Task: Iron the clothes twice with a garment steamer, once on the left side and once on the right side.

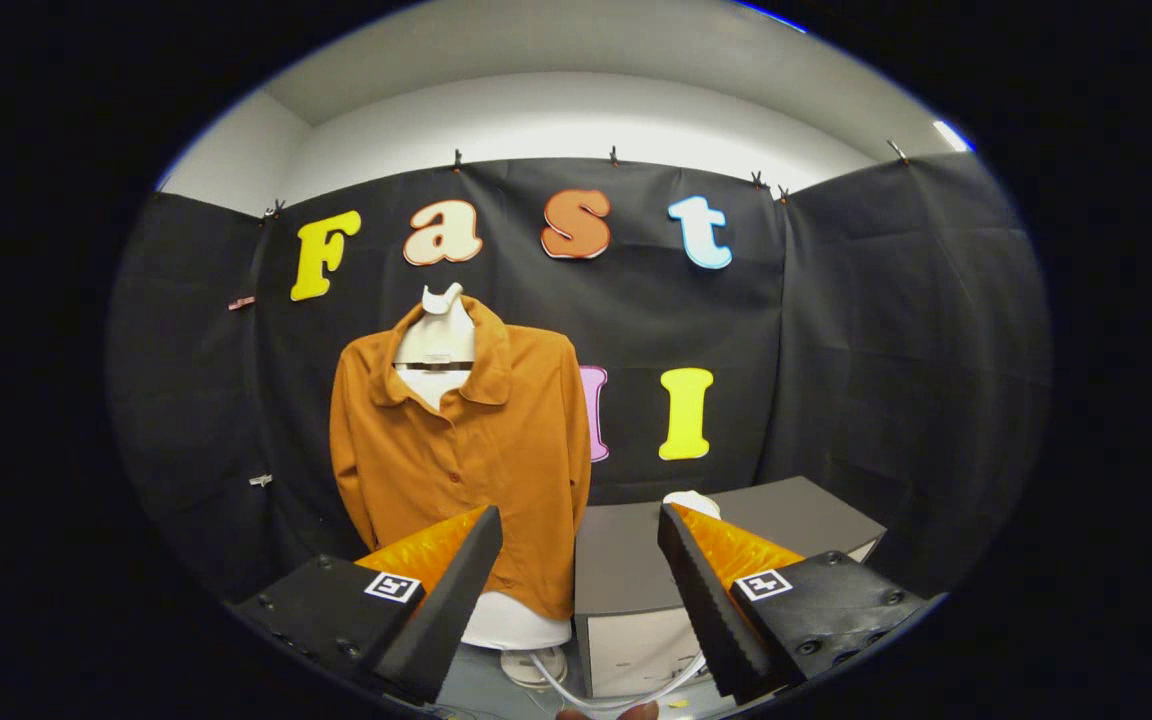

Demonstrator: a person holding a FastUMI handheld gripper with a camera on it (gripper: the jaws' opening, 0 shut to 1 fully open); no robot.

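An orange-brown button shirt point(461, 450) hangs on a white torso form point(436, 335) that stands against the black cloth wall, beyond my left finger. A small white rounded object point(693, 500), perhaps the steamer, peeks out on the grey cabinet just behind my right fingertip; most of it is hidden. A white cord point(596, 690) loops low between the fingers. My gripper point(579, 520) is open, its fingers wide apart with nothing between them, held back from both the shirt and the cabinet.
A grey cabinet point(626, 560) with a light front stands right of the torso form, ahead between my fingers. The form's white base point(526, 640) rests on the floor. Black cloth walls close in behind and on both sides.
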